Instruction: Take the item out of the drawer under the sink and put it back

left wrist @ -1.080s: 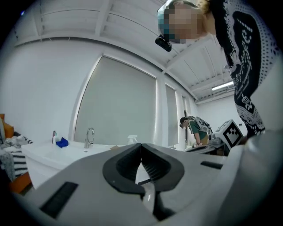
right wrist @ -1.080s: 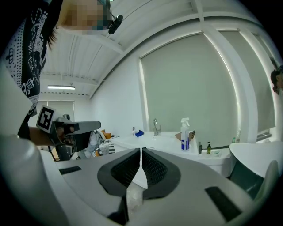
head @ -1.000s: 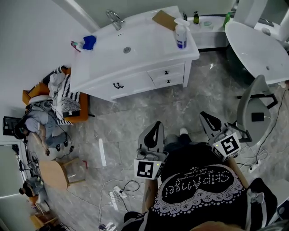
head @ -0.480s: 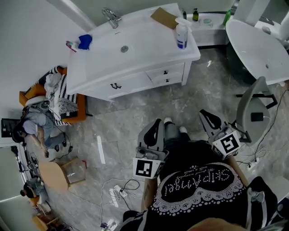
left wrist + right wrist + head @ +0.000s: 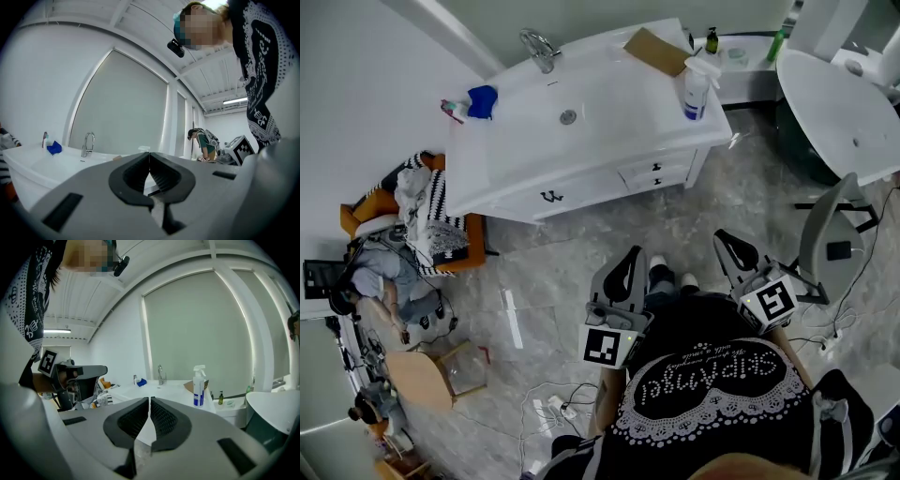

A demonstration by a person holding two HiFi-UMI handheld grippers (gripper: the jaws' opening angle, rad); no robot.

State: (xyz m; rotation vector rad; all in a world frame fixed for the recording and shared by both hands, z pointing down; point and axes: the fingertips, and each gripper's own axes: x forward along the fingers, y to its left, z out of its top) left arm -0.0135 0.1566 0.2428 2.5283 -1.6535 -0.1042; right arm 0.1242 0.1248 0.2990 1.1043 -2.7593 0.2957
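Wht sink unit [image 5: 609, 94], blue cloth [image 5: 483, 100], grey marbled floor [image 5: 572, 258], poss. orange chair [image 5: 467, 246].

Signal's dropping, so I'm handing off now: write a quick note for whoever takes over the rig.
Left claw: shut, empty.
Right claw: shut, empty.
Both hang over the grey marble floor, short of the white sink cabinet.
Its white drawers with dark handles are all closed; the item is not in view.
Done: nothing that shows.
Left: open the drawer under the sink, take the item out, put it back, close the drawer.
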